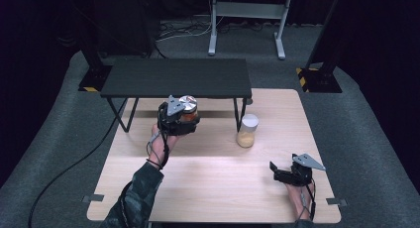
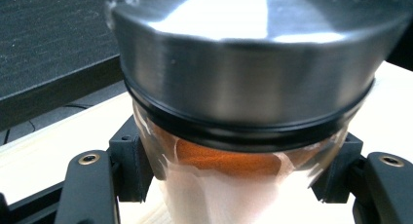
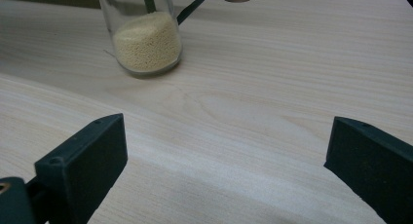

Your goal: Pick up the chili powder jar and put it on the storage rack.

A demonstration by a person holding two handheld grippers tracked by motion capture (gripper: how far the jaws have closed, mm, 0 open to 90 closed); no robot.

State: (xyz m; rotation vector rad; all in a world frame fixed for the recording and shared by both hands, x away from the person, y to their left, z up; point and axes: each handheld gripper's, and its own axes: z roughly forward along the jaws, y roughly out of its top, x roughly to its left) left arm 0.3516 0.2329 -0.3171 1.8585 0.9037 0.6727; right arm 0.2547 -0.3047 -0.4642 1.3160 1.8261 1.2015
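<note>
Gripping a clear glass jar with a brushed-metal lid point(image 1: 187, 107), the left gripper point(image 1: 179, 120) is seen in the high view raised above the pale wooden table point(image 1: 198, 188), just in front of the low black shelf point(image 1: 176, 78) that stands on thin legs at the table's far side. In the left gripper view the jar point(image 2: 243, 136) is pinched between the two black jaws, one pad pressed to each side of the glass below the lid. The lid is a wide, smooth, silvery cap with a dull sheen and a black ring along its lower edge; under it the glass wall is curved and glossy, and a fine orange powder is held inside, its surface slanted.

The right gripper point(image 1: 277, 172) is rested low at the near right of the table, its jaws spread wide with only bare wood grain between them, as shown in the right gripper view. A second glass jar with a white lid point(image 1: 247, 130) is stood upright on the table between the two grippers, well apart from both. It is filled partway with pale yellow grains point(image 3: 147, 41), small and round, heaped against the glass.
</note>
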